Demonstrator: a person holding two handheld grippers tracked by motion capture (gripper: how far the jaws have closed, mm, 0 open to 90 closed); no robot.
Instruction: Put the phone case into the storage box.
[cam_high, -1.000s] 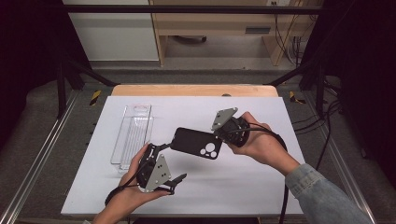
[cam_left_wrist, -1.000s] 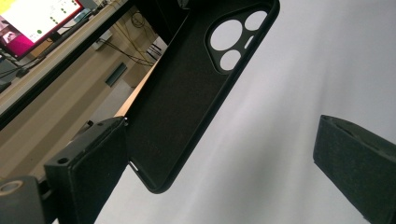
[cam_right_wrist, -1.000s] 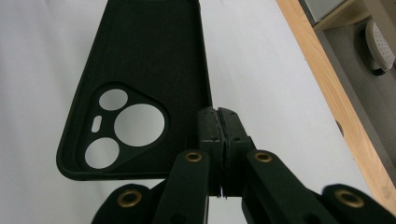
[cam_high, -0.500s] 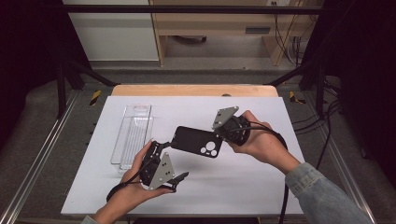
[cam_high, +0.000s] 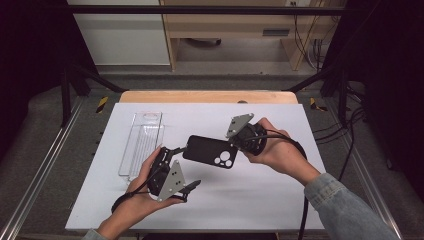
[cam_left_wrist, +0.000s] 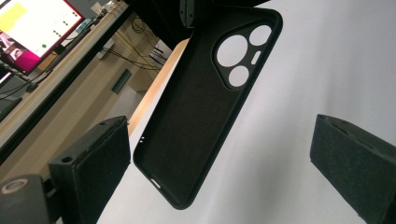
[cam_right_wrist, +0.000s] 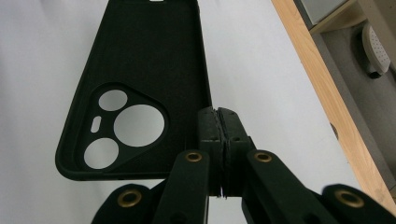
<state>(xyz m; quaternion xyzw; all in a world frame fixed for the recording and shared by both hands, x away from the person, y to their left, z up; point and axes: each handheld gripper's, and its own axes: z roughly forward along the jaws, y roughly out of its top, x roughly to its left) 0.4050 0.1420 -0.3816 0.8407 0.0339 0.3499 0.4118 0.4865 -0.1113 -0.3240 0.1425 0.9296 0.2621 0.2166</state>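
At the left of the high view a clear tray (cam_high: 141, 143) lies flat on the white worktop (cam_high: 260, 205), untouched and apart from both hands. Just right of it, low in the frame, the left claw (cam_high: 180, 167) sits in the person's left hand with its jaws spread wide. In the left gripper view the two pads stand far apart at the lower corners, and the near end of the black phone case (cam_left_wrist: 205, 98) hangs between them without touching either.

At the centre of the high view the phone case (cam_high: 210, 151) is held up off the worktop, roughly level, its camera cut-outs toward the right. At its right end the right claw (cam_high: 239, 141) is clamped tight on the case's rim. In the right gripper view the jaws of the right claw (cam_right_wrist: 218, 122) meet on the thin side wall beside the cut-outs.

So the pick-up looks done: the case is lifted and steady in one claw. What seems left is the second grip, since the left claw has the free end framed but has not closed on it. Whatever then follows with the case is still to do.
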